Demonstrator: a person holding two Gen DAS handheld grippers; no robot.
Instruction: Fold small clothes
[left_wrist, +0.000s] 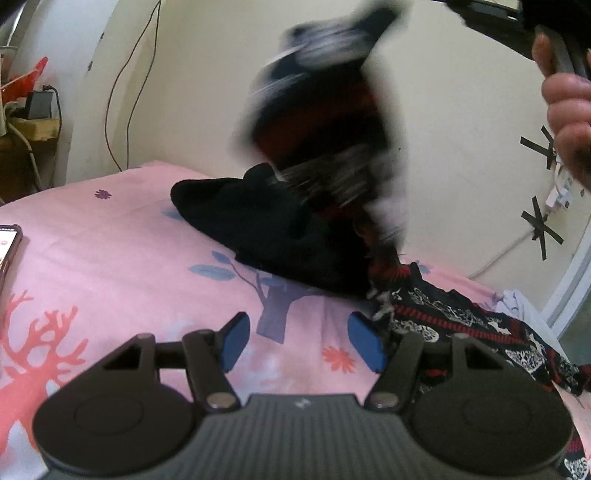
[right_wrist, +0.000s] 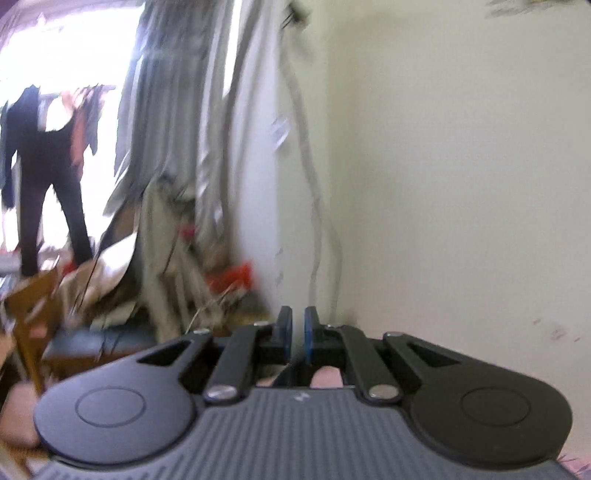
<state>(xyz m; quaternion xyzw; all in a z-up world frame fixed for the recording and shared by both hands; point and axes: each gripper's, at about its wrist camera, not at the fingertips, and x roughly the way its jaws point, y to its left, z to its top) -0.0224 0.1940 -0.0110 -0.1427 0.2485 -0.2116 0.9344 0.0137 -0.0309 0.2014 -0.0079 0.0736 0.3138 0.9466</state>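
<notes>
In the left wrist view my left gripper (left_wrist: 303, 341) is open and empty, low over the pink bedsheet (left_wrist: 110, 266). A dark patterned garment (left_wrist: 332, 110) with red and white bands hangs blurred in the air above the bed, its lower end trailing onto the sheet at the right (left_wrist: 461, 317). A black garment (left_wrist: 266, 229) lies in a heap on the sheet behind it. A hand (left_wrist: 569, 110) holds the right gripper's handle at the top right. In the right wrist view my right gripper (right_wrist: 298, 332) is nearly shut with nothing seen between its pads, pointing at a wall.
A phone (left_wrist: 8, 247) lies at the bed's left edge. Cables and black tape crosses (left_wrist: 543, 229) are on the wall. The right wrist view shows grey curtains (right_wrist: 177, 129), a wooden chair (right_wrist: 33, 314) and cluttered cloth piles (right_wrist: 122, 288).
</notes>
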